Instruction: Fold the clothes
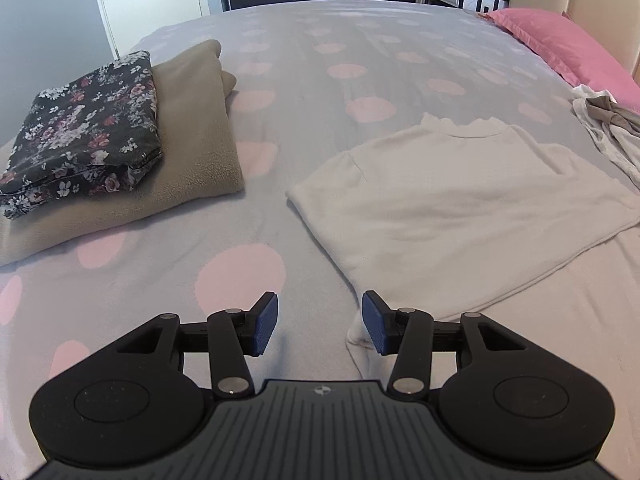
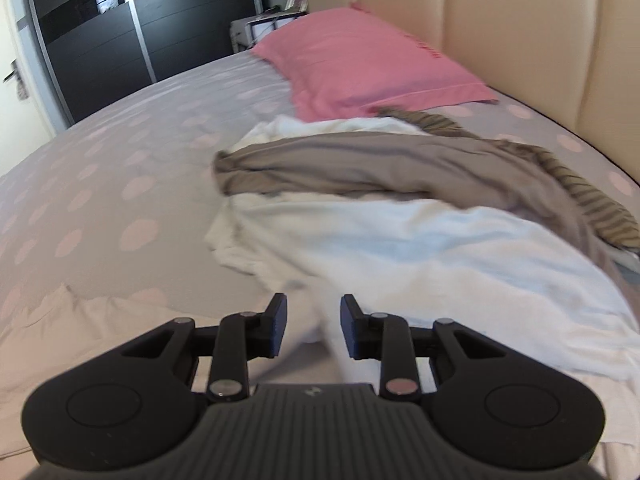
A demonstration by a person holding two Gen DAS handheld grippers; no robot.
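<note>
Left wrist: left tool (image 1: 320, 322) spread, empty (right tool (image 2: 313, 326) too) beside white top (image 1: 460, 196).

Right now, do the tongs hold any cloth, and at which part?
Nothing is held: left tongs and right tongs both stand open above the bed.

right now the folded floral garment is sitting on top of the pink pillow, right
Not quite. The folded floral garment is sitting on top of a folded beige garment, not the pink pillow, which lies far across the bed by the headboard. The left wrist view shows it.
</note>
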